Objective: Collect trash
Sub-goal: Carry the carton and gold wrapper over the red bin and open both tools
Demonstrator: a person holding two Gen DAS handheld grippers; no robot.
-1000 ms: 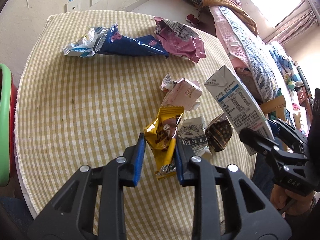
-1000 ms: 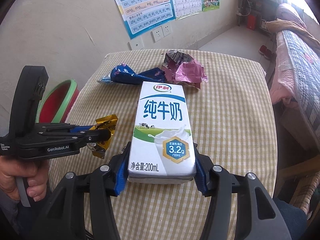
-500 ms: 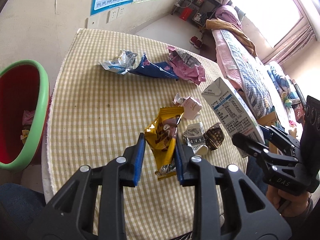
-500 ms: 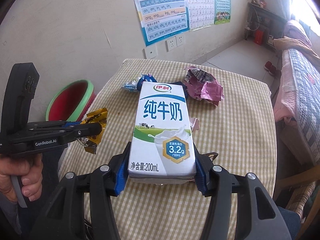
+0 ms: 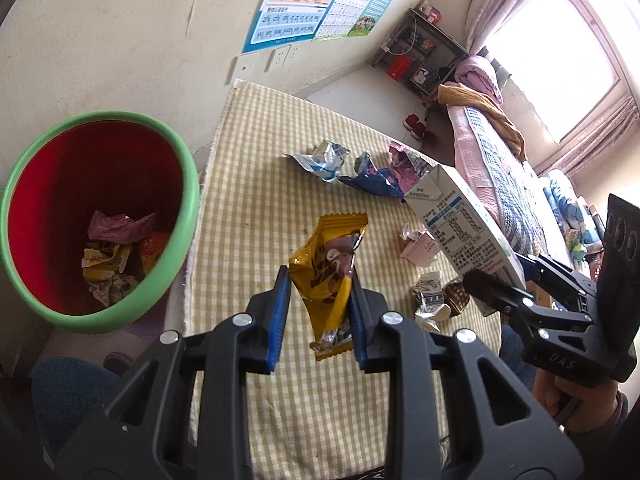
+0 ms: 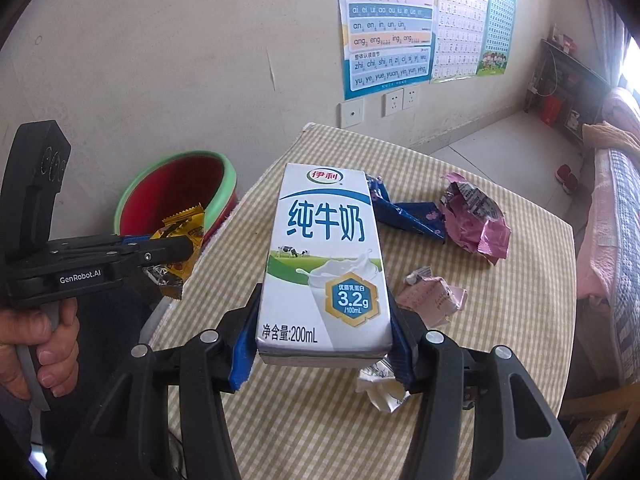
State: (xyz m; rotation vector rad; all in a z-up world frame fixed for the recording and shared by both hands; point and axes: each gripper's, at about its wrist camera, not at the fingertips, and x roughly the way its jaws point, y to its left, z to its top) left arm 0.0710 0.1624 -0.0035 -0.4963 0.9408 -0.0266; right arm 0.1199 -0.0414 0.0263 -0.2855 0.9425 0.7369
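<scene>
The left hand-held gripper is closed on a yellow wrapper, which stands up between its blue pads above the surface's left edge. In the right wrist view the same wrapper shows in front of the bin. The bin, red inside with a green rim, stands on the floor just beside that left edge, against the wall; crumpled wrappers lie at its bottom.

The right hand-held gripper is clamped on the lower end of a milk carton, one pad on each side, holding it off the checked surface. In the left wrist view the carton tilts above the right part of the surface.

More trash lies on the cloth. Toward the far edge sit a white-and-blue wrapper, a dark blue wrapper and a pink wrapper, the blue and pink ones touching. Nearer the middle lies a pale pink wrapper. Close to the near right edge are a crumpled white wrapper and a small brown one, side by side. A bed runs along the right of the surface.
</scene>
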